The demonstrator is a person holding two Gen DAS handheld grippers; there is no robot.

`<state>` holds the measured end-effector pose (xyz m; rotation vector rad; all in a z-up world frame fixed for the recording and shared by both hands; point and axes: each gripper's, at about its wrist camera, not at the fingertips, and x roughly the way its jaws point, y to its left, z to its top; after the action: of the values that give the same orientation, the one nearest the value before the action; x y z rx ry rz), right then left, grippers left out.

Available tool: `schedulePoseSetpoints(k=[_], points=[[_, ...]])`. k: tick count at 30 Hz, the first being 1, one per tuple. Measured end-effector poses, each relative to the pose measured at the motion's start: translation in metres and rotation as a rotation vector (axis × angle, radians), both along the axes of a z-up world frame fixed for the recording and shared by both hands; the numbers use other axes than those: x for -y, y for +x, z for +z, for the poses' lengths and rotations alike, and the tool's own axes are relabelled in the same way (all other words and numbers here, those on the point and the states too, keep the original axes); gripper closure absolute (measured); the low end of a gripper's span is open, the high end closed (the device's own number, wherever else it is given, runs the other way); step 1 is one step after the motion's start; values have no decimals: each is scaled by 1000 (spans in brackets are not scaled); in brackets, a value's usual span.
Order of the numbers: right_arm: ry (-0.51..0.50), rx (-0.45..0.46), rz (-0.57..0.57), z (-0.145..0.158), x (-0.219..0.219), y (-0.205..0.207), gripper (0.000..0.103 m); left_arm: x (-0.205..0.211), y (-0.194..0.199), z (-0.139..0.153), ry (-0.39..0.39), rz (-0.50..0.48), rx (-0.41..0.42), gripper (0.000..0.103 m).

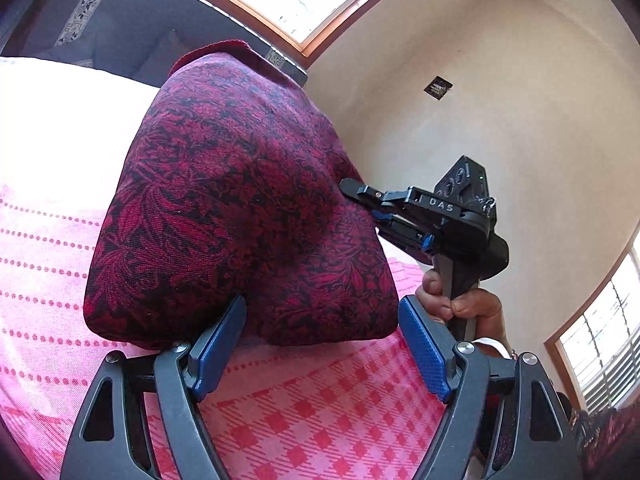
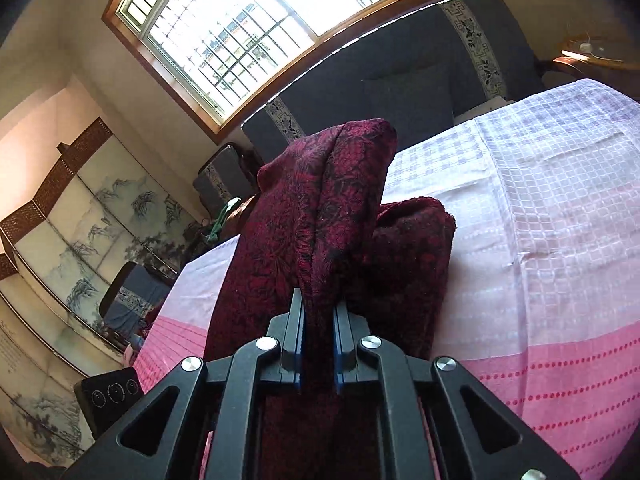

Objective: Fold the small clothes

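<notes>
A dark red garment with a black floral pattern [image 1: 240,208] lies partly folded on the pink checked cloth [image 1: 320,412] that covers the table. My left gripper [image 1: 320,320] is open, its blue pads [image 1: 424,352] either side of the garment's near edge, holding nothing. My right gripper [image 1: 360,194] comes in from the right and grips the garment's right edge. In the right wrist view my right gripper [image 2: 319,312] is shut on a bunched fold of the garment [image 2: 332,208], which is lifted into a ridge.
The table cloth [image 2: 540,220] extends to the right. A dark sofa [image 2: 420,92] stands behind the table under a window [image 2: 248,20]. A painted folding screen [image 2: 80,208] is at the left. A black device [image 2: 110,396] sits at the table's near left.
</notes>
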<state>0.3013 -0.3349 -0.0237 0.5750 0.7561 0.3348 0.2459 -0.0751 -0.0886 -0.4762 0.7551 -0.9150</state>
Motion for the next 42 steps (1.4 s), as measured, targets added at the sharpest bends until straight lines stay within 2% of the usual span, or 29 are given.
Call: schedulePoseSetpoints(k=[2, 6, 9, 11, 13, 15, 18, 20, 21, 24, 28, 29, 30, 32, 34, 36, 37, 38, 42], points=[[19, -39, -25, -20, 9, 3, 93, 1, 1, 2, 0, -9, -4, 24], [58, -63, -25, -43, 12, 8, 93, 0, 7, 2, 3, -12, -26, 21], [55, -36, -21, -34, 10, 5, 91, 1, 8, 3, 4, -14, -27, 19], [21, -23, -33, -23, 9, 4, 84, 2, 8, 2, 6, -12, -28, 19], [-31, -2, -50, -11, 7, 4, 82, 2, 9, 0, 3, -8, -31, 18], [-100, -4, -74, -3, 5, 8, 71, 1, 9, -3, 0, -7, -33, 18], [-132, -27, -101, -2, 8, 16, 59, 3, 7, -5, 1, -7, -32, 18], [-140, -61, -111, -5, 9, 25, 45, 3, 7, -5, 1, -7, -32, 18], [-134, -75, -112, -6, 10, 29, 43, 3, 7, -5, 1, -8, -32, 18], [-83, -75, -99, -7, 9, 37, 44, 3, 8, -4, 1, -8, -33, 18], [-39, -135, -74, -17, 6, 51, 47, 2, 8, -6, -2, -7, -34, 18], [-24, -119, -71, -17, 6, 52, 64, 2, 7, -8, -3, -7, -34, 18], [-12, -106, -60, -15, 5, 53, 76, 3, 6, -8, -2, -6, -34, 18], [27, -80, -40, -10, 0, 56, 83, 3, 5, -9, 2, -1, -33, 18], [112, -47, 17, -4, -6, 63, 85, 2, 5, -10, 4, 11, -29, 18], [177, 70, 83, 14, -13, 63, 85, 1, 4, -10, -2, 20, -29, 17], [189, 126, 105, 21, -13, 62, 87, 1, 4, -11, -3, 20, -35, 17], [172, 138, 99, 20, -11, 64, 87, 1, 4, -12, -2, 19, -38, 18], [135, 17, 49, -33, 13, 73, 86, 4, 3, -12, -1, 9, -40, 17]])
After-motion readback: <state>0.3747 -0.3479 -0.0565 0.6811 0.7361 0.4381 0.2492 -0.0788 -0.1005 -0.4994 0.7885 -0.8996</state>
